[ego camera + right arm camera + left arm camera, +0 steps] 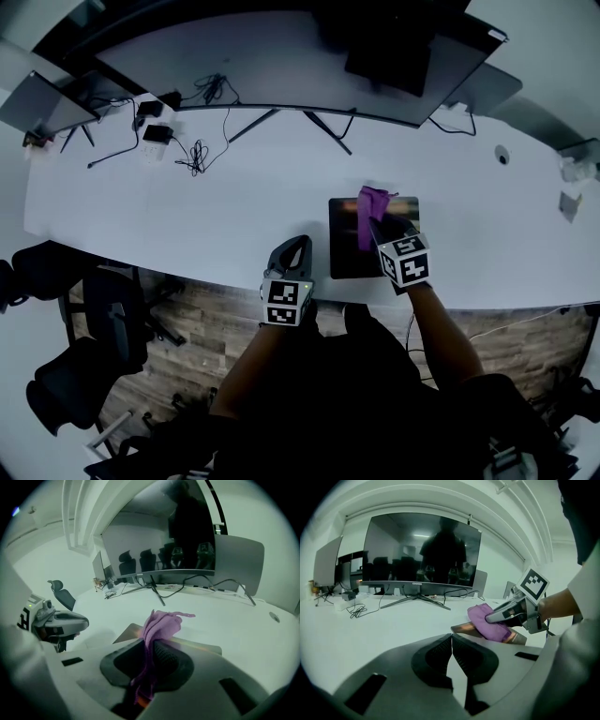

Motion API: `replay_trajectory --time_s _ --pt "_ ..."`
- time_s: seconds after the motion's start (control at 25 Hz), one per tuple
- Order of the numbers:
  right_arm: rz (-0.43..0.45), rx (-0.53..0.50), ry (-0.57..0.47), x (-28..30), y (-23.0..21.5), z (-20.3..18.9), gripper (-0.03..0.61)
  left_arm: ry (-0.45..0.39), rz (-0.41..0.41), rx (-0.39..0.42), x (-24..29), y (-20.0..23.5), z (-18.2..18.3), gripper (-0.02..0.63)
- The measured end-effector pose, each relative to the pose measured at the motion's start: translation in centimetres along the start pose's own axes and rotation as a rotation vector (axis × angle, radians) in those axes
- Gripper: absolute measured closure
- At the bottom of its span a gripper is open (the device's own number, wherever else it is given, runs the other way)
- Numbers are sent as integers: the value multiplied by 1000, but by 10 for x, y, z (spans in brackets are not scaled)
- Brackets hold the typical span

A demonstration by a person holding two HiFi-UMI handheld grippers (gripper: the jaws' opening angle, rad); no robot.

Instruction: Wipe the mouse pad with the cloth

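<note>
While wiping, right gripper [378,226]: clamping the cloth [372,200] on the mouse pad [343,255].
Left gripper [298,243]: idling closed, empty, beside the mouse pad.
Technique: needing flatter cloth contact.

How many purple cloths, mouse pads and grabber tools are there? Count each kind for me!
purple cloth: 1
dark rectangular mouse pad: 1
two-jaw grippers: 2 (left gripper, shut and empty; right gripper, shut on the purple cloth)
Total: 4
</note>
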State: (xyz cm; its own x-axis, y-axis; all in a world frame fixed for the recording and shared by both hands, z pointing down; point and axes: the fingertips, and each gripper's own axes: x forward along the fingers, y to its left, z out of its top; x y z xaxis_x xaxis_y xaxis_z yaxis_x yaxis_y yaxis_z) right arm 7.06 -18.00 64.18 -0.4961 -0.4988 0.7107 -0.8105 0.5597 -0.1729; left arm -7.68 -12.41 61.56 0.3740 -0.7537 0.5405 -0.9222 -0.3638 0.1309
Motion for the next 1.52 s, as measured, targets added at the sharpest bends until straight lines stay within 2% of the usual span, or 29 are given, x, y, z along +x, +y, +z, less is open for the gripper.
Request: replay_trajectory --time_s 0.16,0.56,0.72,1.12,1.52 --pt "-21 21 -1 -7 -16 -4 517 -1 -21 -34 6 -7 2 592" --pt "-60 42 7 -20 -45 -12 517 4 -32 -19 15 -21 8 592" --pt "-74 30 16 -26 -57 -15 517 -5 -40 -35 17 -26 14 592" --pt "-125 20 17 -48 -92 -30 515 -13 -46 -13 17 -41 23 592" --pt "-167 -9 41 -59 -113 -34 515 -3 -46 -10 14 -44 15 592"
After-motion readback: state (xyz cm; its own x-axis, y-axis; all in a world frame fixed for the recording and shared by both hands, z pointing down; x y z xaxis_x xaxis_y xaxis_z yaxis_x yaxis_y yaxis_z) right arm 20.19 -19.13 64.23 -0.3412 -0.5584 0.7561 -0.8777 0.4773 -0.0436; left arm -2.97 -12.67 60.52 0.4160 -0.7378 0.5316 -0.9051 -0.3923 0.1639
